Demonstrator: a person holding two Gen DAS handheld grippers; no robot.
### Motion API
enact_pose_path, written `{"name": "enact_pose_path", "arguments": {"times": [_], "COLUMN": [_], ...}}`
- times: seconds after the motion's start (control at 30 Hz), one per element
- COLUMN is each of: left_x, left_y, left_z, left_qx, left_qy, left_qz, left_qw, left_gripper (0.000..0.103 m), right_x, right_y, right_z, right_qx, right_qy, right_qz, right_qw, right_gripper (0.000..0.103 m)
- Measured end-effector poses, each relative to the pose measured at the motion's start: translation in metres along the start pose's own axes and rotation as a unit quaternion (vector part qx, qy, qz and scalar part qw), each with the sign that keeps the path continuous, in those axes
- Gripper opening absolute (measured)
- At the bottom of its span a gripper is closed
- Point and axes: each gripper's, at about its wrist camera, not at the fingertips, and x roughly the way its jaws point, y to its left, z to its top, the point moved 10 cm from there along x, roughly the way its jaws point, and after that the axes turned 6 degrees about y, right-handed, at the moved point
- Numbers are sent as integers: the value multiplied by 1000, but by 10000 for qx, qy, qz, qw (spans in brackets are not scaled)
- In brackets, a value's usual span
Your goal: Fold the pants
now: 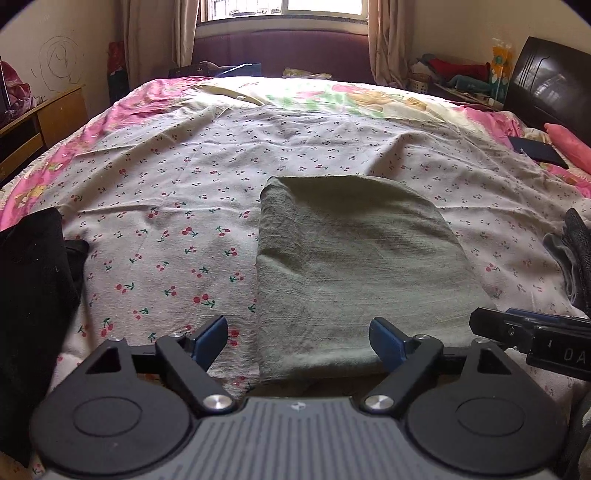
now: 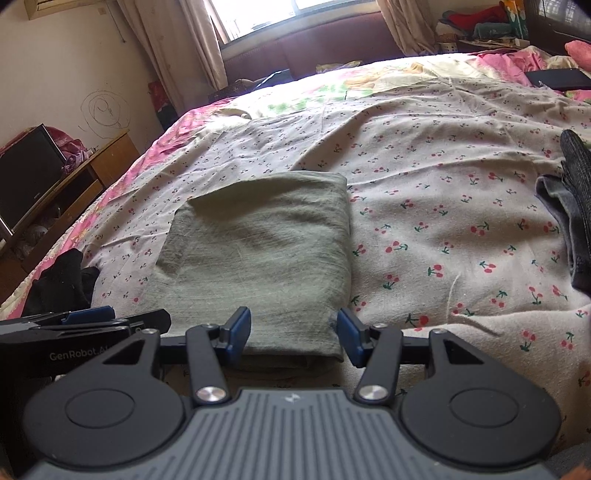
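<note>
Near the bed's (image 1: 147, 177) front edge, folded pants (image 1: 354, 266) run lengthwise toward the window; left gripper (image 1: 299, 341) spread wide, empty; right gripper (image 2: 293, 332) half-spread, empty.

There is 1 folded green pants (image 1: 354, 266) on 1 bed (image 1: 155, 206). There are 2 grippers: the left gripper (image 1: 299, 341) and the right gripper (image 2: 293, 334). There is 1 black cloth pile (image 1: 33, 288), 1 grey cloth pile (image 2: 569, 221) and 1 window (image 1: 280, 9).

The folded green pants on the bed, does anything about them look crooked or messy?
Mostly neat. The folded grey-green linen pants lie flat on the cherry-print bedsheet, but their far-left corner is turned over, showing a lighter underside. Both grippers are clear of them.
</note>
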Motion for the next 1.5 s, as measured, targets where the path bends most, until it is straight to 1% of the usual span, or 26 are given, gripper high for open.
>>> {"name": "enact_pose_path", "arguments": {"times": [0.07,0.2,0.3,0.37,0.57,0.63,0.73,0.83,0.97,1.03,1.13,1.3,1.37,1.5], "left_x": [1,2,0,-2,-6,-5,-2,4,3,1,-1,0,0,0], "left_y": [0,-3,-6,-6,-1,0,-3,-8,-9,-9,-6,-6,-7,-12], "left_z": [0,0,-3,-3,-6,-7,-10,-17,-17,-17,-16,-15,-15,-16], "left_qx": [15,202,279,241,-170,-221,-123,-54,131,112,49,-109,-77,77], "left_qy": [45,84,97,86,222,268,386,640,598,559,493,489,463,422], "left_qz": [38,198,211,144,-142,-110,12,58,241,261,248,54,35,109], "left_qw": [10000,9996,9993,9996,9995,9993,9992,9979,9978,9980,9985,9987,9989,9990], "left_gripper": [103,103,103,103,103,103,103,103,103,103,103,103,103,103], "right_x": [0,3,1,-1,-6,-9,-12,-12,-8,-8,-11,-13,-10,-8], "right_y": [-1,-2,1,0,-2,-1,0,-1,-3,-2,-1,-2,-2,-1], "right_z": [0,-4,-4,-3,-4,-4,-4,-5,-7,-10,-11,-18,-18,-19], "right_qx": [17,12,-35,-30,167,159,189,252,223,176,193,292,303,282], "right_qy": [-6,109,58,12,8,1,-32,4,111,166,175,257,268,272], "right_qz": [-20,-44,-42,-45,74,94,136,189,131,81,104,159,135,100], "right_qw": [10000,9999,10000,10000,9998,9998,9997,9995,9996,9997,9996,9991,9991,9992], "right_gripper": [54,54,54,54,54,54,54,54,54,54,54,56,56,56]}}
